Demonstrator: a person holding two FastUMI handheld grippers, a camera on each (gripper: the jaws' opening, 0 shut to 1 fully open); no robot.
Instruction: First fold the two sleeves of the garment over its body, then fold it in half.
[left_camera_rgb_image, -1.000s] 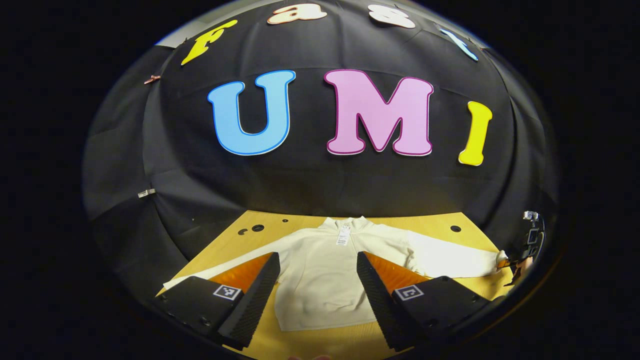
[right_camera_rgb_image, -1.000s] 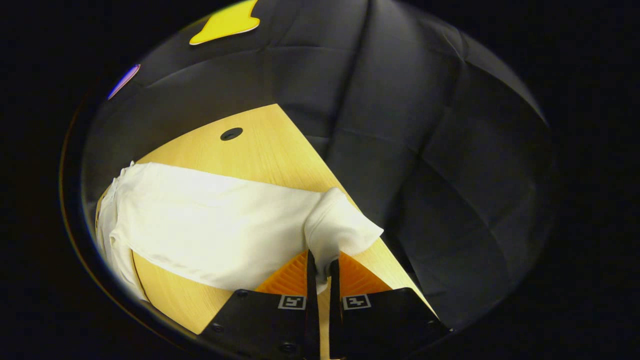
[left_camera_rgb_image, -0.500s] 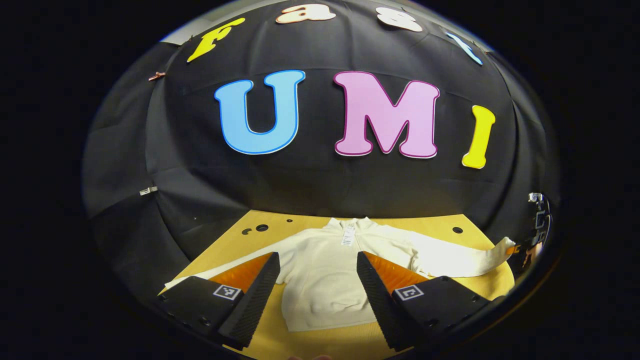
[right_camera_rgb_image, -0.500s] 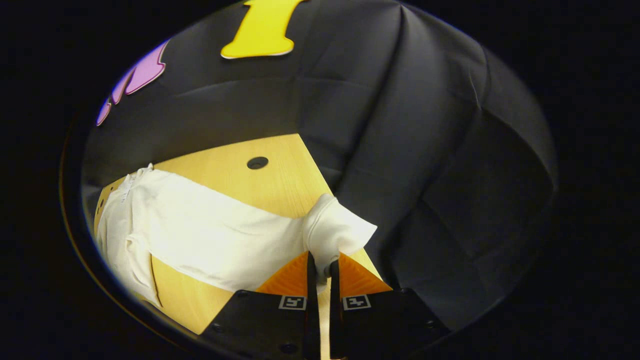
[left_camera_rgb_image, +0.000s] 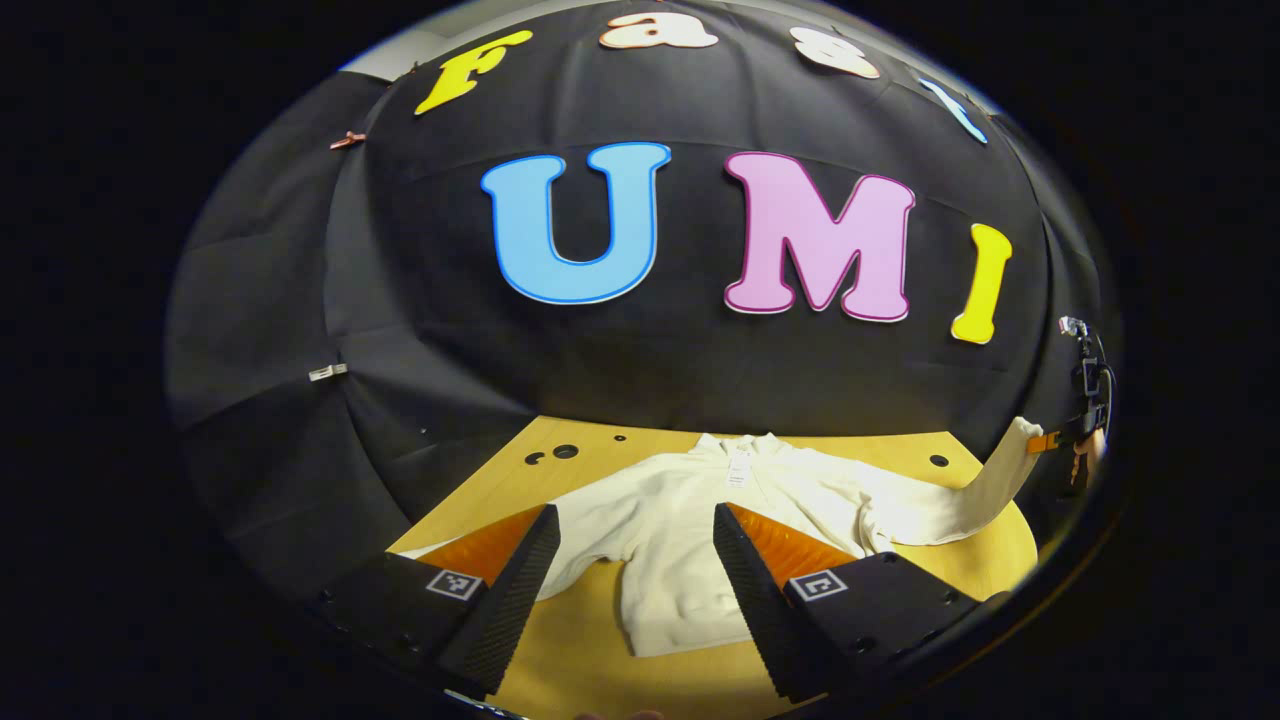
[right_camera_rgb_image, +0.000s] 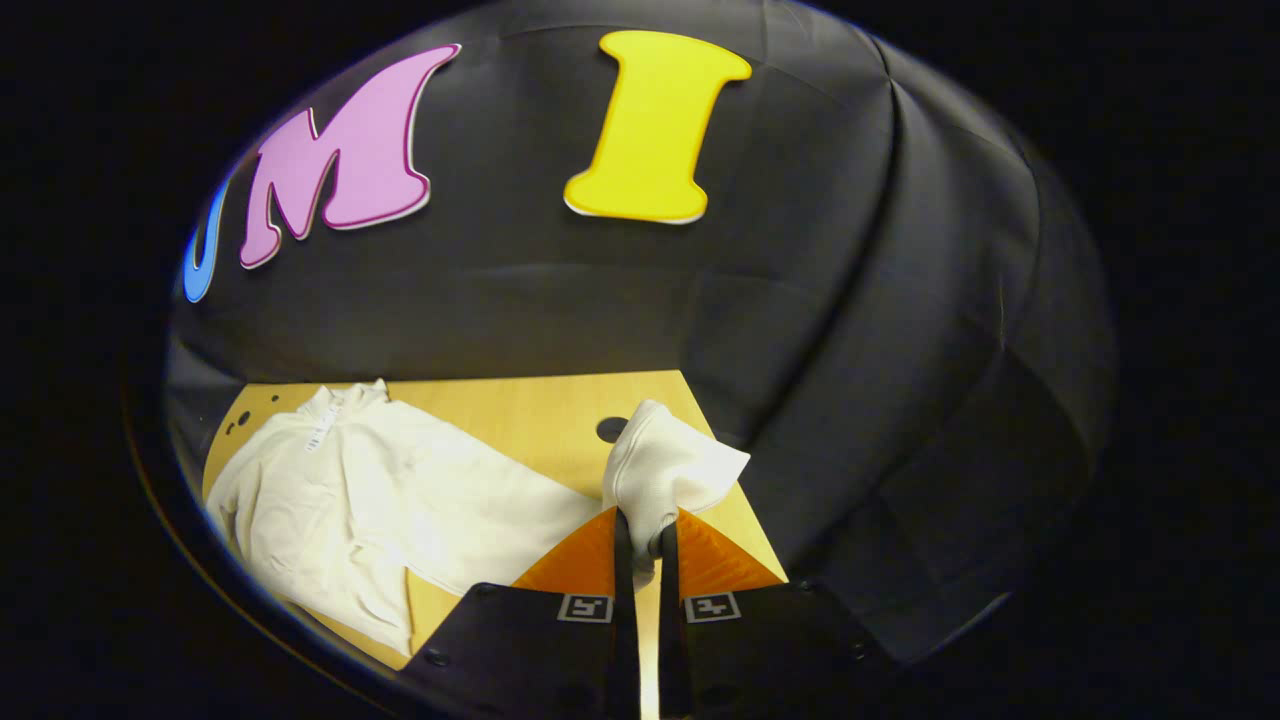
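cream long-sleeved fleece garment (left_camera_rgb_image: 690, 545) lies front-up on yellow wooden surface (left_camera_rgb_image: 590, 660), collar toward black cloth wall (left_camera_rgb_image: 450, 340). right gripper (right_camera_rgb_image: 640, 535) fingers clenched on ribbed cuff of garment's sleeve (right_camera_rgb_image: 665, 470), cuff raised clear of surface near its far edge. left gripper (left_camera_rgb_image: 632, 575) fingers spread wide, grasping nothing, hovering above garment's hem.

The right gripper (right_camera_rgb_image: 640, 535) has risen, carrying the sleeve cuff (right_camera_rgb_image: 665, 470) up off the table (right_camera_rgb_image: 520, 400); the sleeve (left_camera_rgb_image: 960, 495) now arcs upward; the sweater (left_camera_rgb_image: 690, 540) body has bunched slightly.
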